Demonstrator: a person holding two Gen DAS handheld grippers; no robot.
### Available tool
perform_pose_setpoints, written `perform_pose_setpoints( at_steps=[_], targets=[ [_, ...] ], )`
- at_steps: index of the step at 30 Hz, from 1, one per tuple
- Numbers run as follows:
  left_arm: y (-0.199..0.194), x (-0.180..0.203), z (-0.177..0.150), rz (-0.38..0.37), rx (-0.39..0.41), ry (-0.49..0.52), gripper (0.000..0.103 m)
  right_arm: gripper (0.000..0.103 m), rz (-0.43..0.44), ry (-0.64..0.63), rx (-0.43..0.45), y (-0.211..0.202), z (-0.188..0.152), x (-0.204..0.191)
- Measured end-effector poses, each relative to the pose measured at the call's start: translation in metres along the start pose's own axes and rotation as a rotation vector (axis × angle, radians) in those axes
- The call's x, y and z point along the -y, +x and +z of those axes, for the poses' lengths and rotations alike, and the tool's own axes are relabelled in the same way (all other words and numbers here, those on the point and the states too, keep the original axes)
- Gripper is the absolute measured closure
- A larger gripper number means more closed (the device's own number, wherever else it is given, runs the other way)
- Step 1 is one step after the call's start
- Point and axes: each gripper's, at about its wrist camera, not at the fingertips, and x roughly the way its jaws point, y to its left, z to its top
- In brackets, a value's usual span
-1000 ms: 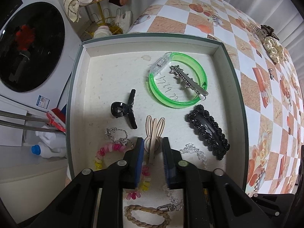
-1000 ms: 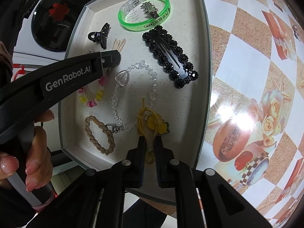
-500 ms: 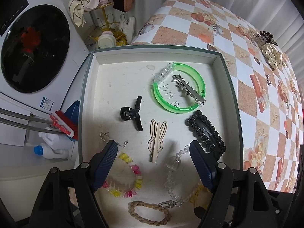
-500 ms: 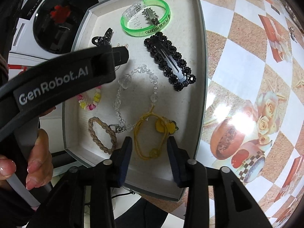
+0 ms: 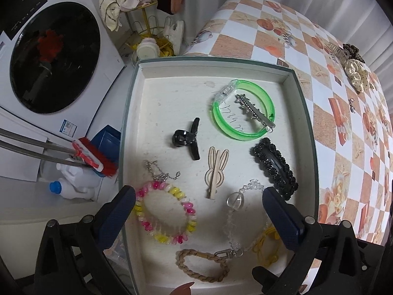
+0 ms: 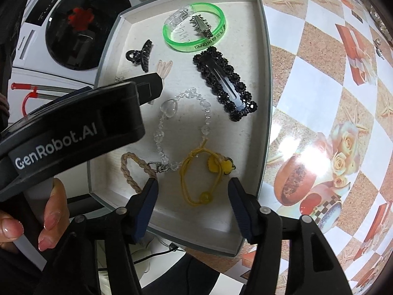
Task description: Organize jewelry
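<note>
A white tray point(image 5: 216, 60) holds several hair pieces and bracelets. My left gripper point(image 5: 199, 196) hangs over its near half with jaws wide and still opening. Just ahead of them the wooden bunny clip point(image 5: 216, 169) lies flat, untouched. Nearby are a pink-and-yellow bead bracelet point(image 5: 164, 213) and a clear bead bracelet point(image 5: 235, 206). My right gripper point(image 6: 193, 184) is over the tray's point(image 6: 266, 73) near corner, its jaws opening too. The yellow hair tie point(image 6: 196, 179) rests on the tray floor between its fingers, with the pads clear of it.
Farther in the tray lie a green bangle point(image 5: 243, 109), a black claw clip point(image 5: 188, 139), a black beaded snap clip point(image 5: 275, 167) and a braided loop point(image 5: 201, 265). More hair pieces point(image 5: 353, 73) sit on the checkered table. A washing machine point(image 5: 49, 61) stands left. A hand point(image 6: 49, 211) holds the left tool.
Both grippers have opened. The left one let go of the wooden bunny clip and the right one let go of the yellow hair tie. Both items now lie in the tray.
</note>
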Motion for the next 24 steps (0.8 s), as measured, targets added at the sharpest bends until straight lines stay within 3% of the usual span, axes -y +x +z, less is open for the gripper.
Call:
perform_pose_setpoints(
  at_steps=[7, 14, 24],
  targets=[
    [-0.011, -0.008, -0.005, 0.014, 0.006, -0.008, 0.0, 0.022, 0.01, -0.017, 0.016, -0.016, 0.0, -0.012],
    [-0.021, -0.022, -0.016, 0.029, 0.001, -0.045, 0.0, 0.021, -0.015, -0.04, 0.041, -0.038, -0.001, -0.018],
    [-0.034, -0.026, -0.037, 0.046, 0.005, -0.051, 0.0, 0.021, -0.116, -0.028, 0.041, -0.054, -0.006, -0.012]
  ],
)
